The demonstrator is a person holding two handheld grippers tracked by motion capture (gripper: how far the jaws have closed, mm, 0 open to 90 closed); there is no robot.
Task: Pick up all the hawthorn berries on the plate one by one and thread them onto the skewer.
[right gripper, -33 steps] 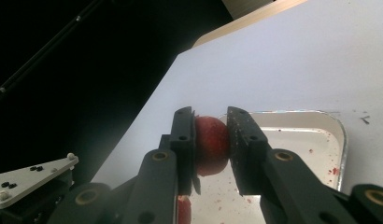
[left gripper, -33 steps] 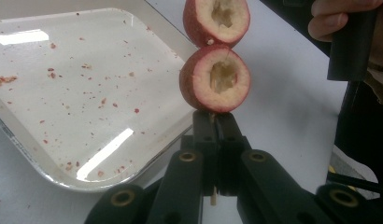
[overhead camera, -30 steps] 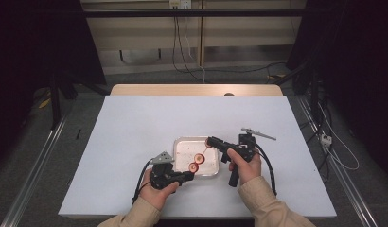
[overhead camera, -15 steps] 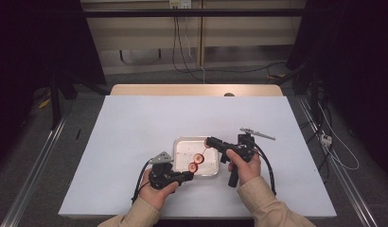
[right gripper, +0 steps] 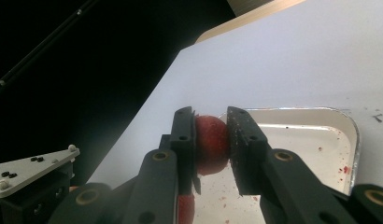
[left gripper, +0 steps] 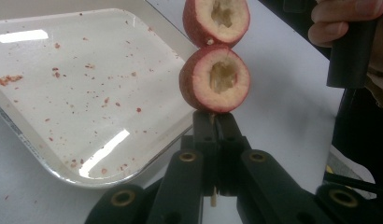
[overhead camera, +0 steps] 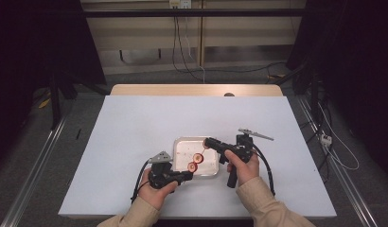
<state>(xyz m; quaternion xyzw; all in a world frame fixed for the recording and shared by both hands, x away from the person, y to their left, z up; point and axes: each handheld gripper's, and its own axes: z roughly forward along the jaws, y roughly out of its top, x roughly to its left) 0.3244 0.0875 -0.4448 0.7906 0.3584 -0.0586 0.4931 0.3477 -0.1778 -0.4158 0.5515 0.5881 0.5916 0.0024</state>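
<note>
Two hollowed red fruit pieces (overhead camera: pixel 195 162) sit on a thin skewer between the grippers in the high view, above the near edge of a white tray (overhead camera: pixel 182 147), with the left gripper (overhead camera: pixel 186 175) just below them and the right gripper (overhead camera: pixel 207 142) just above. In the left gripper view, its jaws are pressed together on the skewer (left gripper: pixel 211 119), the nearer fruit piece (left gripper: pixel 215 80) right at their tips. In the right gripper view, its jaws pinch the upper fruit piece (right gripper: pixel 211 142) over the tray (right gripper: pixel 348 126).
</note>
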